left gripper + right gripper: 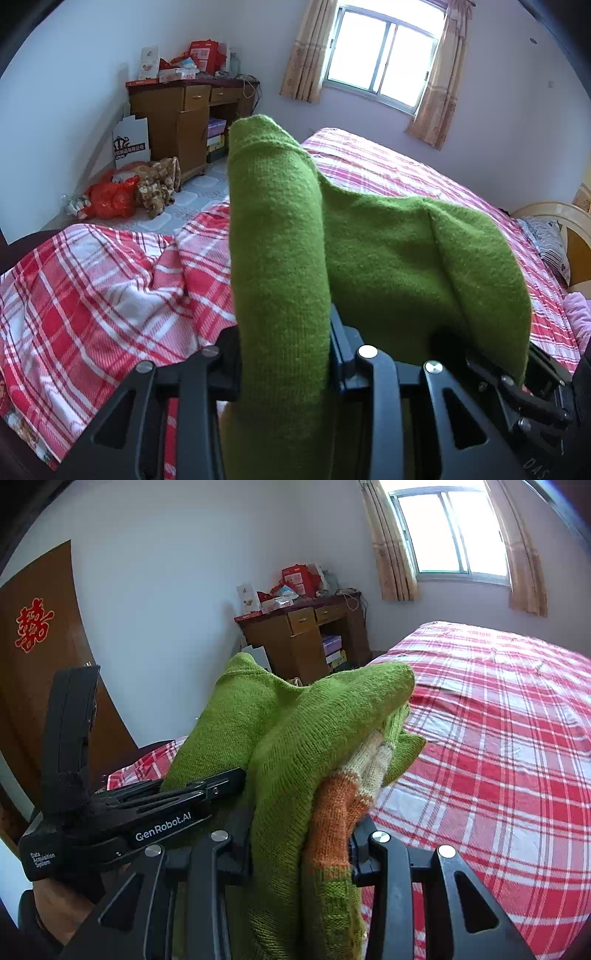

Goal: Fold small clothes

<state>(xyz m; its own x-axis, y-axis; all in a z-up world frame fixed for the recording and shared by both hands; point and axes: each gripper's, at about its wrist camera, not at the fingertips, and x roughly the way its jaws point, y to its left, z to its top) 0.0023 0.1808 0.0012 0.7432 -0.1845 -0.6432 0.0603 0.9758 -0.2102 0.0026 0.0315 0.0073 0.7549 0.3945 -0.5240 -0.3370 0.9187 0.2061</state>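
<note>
A small green knitted sweater (280, 236) with an orange and cream band (340, 805) is held up above the bed. My left gripper (284, 354) is shut on a folded green part that stands up between its fingers. My right gripper (299, 845) is shut on bunched green and orange knit (295, 746). The left gripper's black body (122, 823) shows in the right wrist view, close at the left, with the sweater spanning between the two. The fingertips of both are hidden by the cloth.
A bed with a red and white plaid sheet (498, 720) lies below and to the right (92, 288). A wooden desk (184, 114) piled with boxes stands by the wall, bags (114, 195) on the floor beside it. A window (380, 62) is behind. A headboard (554, 221) is at the right.
</note>
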